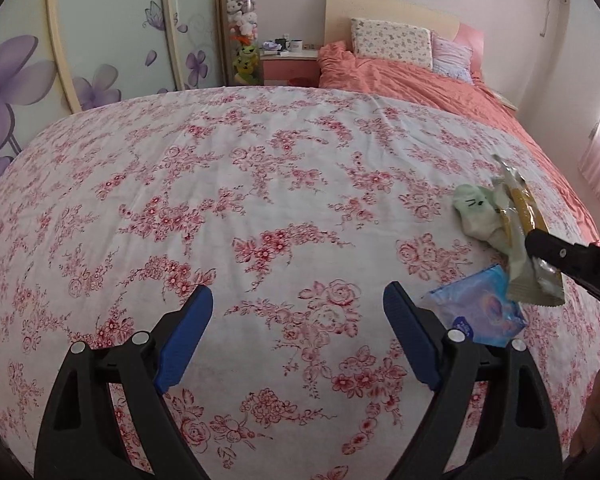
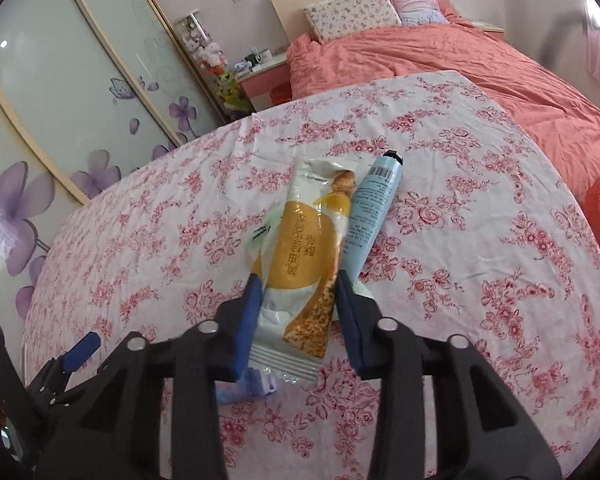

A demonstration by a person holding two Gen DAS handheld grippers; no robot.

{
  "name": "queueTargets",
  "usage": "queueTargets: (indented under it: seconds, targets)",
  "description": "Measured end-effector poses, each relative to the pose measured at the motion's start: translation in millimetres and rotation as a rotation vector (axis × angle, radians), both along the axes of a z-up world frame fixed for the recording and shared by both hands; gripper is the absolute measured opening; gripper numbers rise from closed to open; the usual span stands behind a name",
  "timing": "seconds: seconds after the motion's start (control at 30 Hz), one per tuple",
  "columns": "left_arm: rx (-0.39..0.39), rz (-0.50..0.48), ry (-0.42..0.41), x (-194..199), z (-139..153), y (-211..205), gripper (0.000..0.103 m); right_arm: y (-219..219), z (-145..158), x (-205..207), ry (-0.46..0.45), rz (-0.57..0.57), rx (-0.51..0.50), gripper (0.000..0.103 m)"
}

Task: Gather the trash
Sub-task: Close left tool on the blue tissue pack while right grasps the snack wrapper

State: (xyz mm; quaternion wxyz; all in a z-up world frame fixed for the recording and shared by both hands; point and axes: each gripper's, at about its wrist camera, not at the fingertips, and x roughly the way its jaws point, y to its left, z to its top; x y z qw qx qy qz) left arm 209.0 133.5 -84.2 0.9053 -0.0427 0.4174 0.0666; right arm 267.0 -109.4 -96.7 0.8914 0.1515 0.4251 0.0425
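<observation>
Pink roses covered the tablecloth point(image 1: 284, 184) of the round table, with a coral-quilted bed point(image 2: 440, 64) behind it and a flower-painted wardrobe point(image 1: 112, 24) to one side. From where I stood, the right gripper point(image 2: 296, 304) had its blue pads set against the two long edges of a yellow snack wrapper point(image 2: 300, 248), clenched on it near the crimped lower end. In the left wrist view the wrapper looked raised off the cloth, its top end tipped upward, with a pale green crumpled piece point(image 1: 478, 216) hanging behind it; whether that piece was caught in the same grip I could not tell. A light blue tube point(image 2: 370, 220) lay on the cloth just beside the wrapper, and a blue tissue pack point(image 1: 480, 312) sat below it, close to the left gripper point(image 1: 298, 336), which stood spread wide over bare cloth with nothing between its pads.

To do this step well, I judged the right hand should keep its squeeze steady, since the thin film could slip out sideways. It should also lift clear of the tube before carrying the wrapper off.
</observation>
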Motion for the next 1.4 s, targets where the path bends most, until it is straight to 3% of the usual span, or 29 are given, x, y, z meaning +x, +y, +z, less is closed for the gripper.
queueTargets:
  seconds: [0.3,0.43,0.67,0.8,0.9,1.07,1.2,1.4]
  targets:
    - [-0.046,-0.159,-0.042,-3,6,-36,0.091,-54,7,-28,-0.014,-0.137,-0.019,0.022]
    - [-0.008,-0.265,-0.028,-4,3,-62,0.091,-78,-4,-34,0.037,-0.202,-0.050,0.022]
    - [0.078,-0.372,-0.004,-7,-10,-86,0.094,-85,-17,-35,0.063,-0.207,-0.048,0.023]
    - [0.136,-0.340,0.038,6,-19,-91,0.092,-87,-19,-35,0.062,-0.204,-0.049,0.024]
    - [0.107,-0.273,0.047,20,-17,-86,0.083,-86,-19,-35,0.062,-0.203,-0.047,0.025]
    - [0.041,-0.193,0.071,40,-18,-74,0.079,-85,-21,-32,0.060,-0.189,-0.047,0.034]
    - [0.031,-0.138,0.074,43,-16,-68,0.067,-80,-21,-24,0.056,-0.179,-0.053,0.039]
    - [0.037,-0.101,0.062,35,-16,-54,0.070,-65,-21,-17,0.055,-0.140,-0.081,0.045]
